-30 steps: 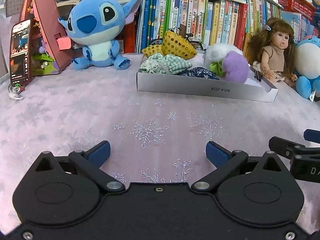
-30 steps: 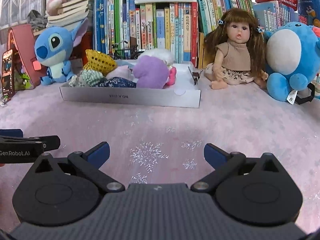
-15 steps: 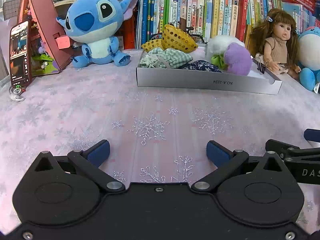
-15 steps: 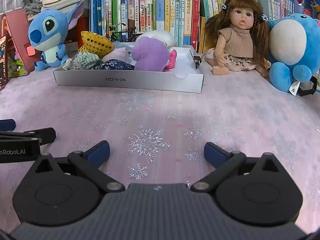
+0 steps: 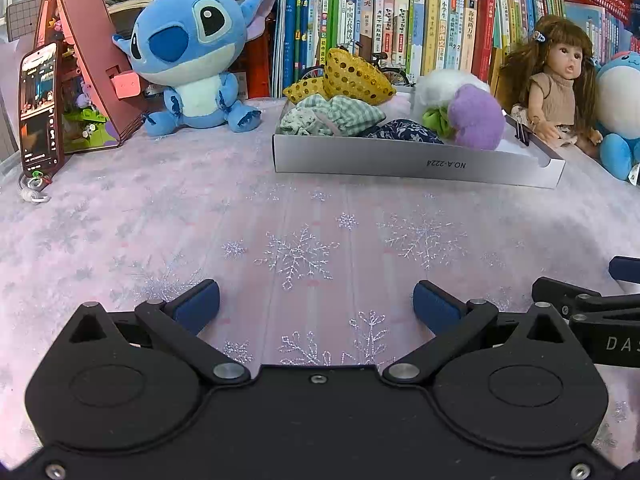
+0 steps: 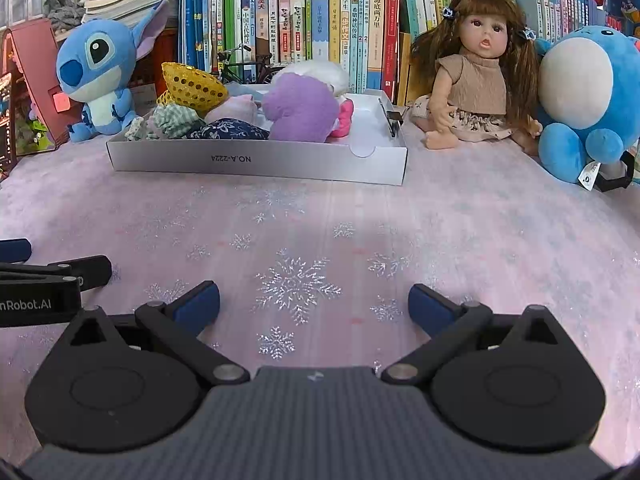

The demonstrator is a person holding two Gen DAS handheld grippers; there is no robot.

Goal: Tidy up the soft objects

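Note:
A white shallow box stands at the back of the pink snowflake cloth. In it lie soft things: a gold sequin pouch, a green checked cloth, a dark blue floral pouch, a purple plush and a white plush. My left gripper is open and empty over the cloth, well short of the box. My right gripper is open and empty too, beside the left one.
A blue Stitch plush sits left of the box. A doll and a round blue plush sit right of it. A phone leans on a red toy house. Books line the back.
Both grippers have pulled back and lifted slightly from the box, both still open and empty. Nothing on the table has moved.

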